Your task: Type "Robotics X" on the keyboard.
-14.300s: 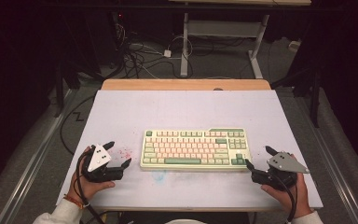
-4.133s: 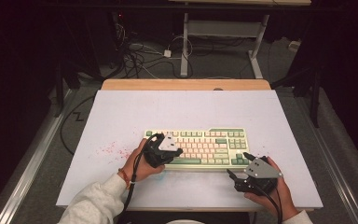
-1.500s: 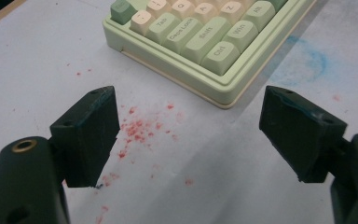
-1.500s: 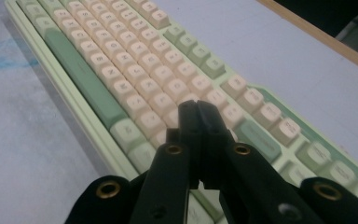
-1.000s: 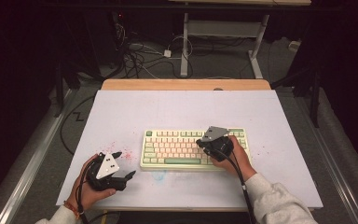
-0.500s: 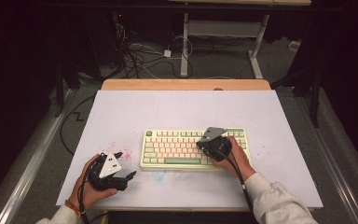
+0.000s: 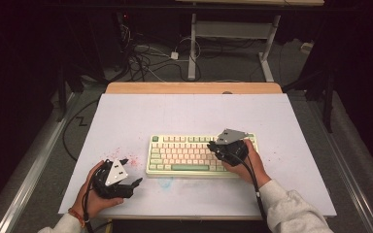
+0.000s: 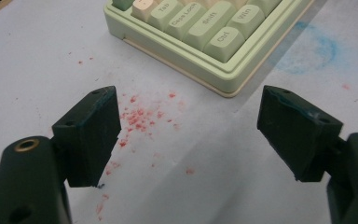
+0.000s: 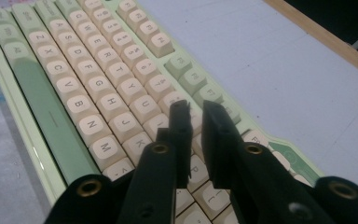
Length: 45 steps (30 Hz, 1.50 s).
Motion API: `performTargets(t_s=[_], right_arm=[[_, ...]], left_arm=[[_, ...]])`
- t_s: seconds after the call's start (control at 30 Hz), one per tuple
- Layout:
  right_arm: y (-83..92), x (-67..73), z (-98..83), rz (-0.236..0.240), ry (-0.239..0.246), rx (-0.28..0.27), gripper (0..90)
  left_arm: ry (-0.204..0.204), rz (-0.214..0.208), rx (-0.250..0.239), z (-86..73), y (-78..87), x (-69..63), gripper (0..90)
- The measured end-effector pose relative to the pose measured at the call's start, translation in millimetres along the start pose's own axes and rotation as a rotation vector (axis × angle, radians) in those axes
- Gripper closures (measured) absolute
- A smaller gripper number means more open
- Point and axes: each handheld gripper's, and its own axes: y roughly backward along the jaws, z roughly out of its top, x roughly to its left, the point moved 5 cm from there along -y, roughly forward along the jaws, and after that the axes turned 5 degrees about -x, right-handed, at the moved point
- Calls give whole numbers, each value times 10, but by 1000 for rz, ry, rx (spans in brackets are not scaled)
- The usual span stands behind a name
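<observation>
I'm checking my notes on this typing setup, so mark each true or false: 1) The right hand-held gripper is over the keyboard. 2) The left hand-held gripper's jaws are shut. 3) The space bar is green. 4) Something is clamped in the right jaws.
1) True: the right hand-held gripper is over the keyboard.
2) False: the left hand-held gripper has its jaws wide apart above the table.
3) True: the space bar is green.
4) False: a narrow gap shows, with nothing between them.
</observation>
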Motion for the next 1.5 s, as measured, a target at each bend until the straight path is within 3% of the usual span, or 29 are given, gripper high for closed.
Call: performTargets(t_s=[0.3,0.5,0.8,1.0,1.1,1.33,1.43,1.5], right_arm=[[109,-2,51,-5,-6,-50,685],[165,-10,67,-24,-20,-82,490],[323,-3,52,-76,-18,-156,281],[446,36,-17,-108,8,-158,256],[538,46,-40,-123,5,-183,255],[711,52,-162,-149,9,-187,256],[764,54,-260,-168,13,-177,255],[790,64,-326,-167,12,-172,255]], left_arm=[[8,-5,-2,1,-3,9,209],[3,0,-5,15,-16,33,209],[8,10,-13,33,-11,39,209],[21,8,-18,43,7,28,218],[35,34,-19,43,23,50,228],[56,26,-39,78,54,60,352],[68,6,-40,86,53,65,440],[55,-2,-32,92,49,58,511]])
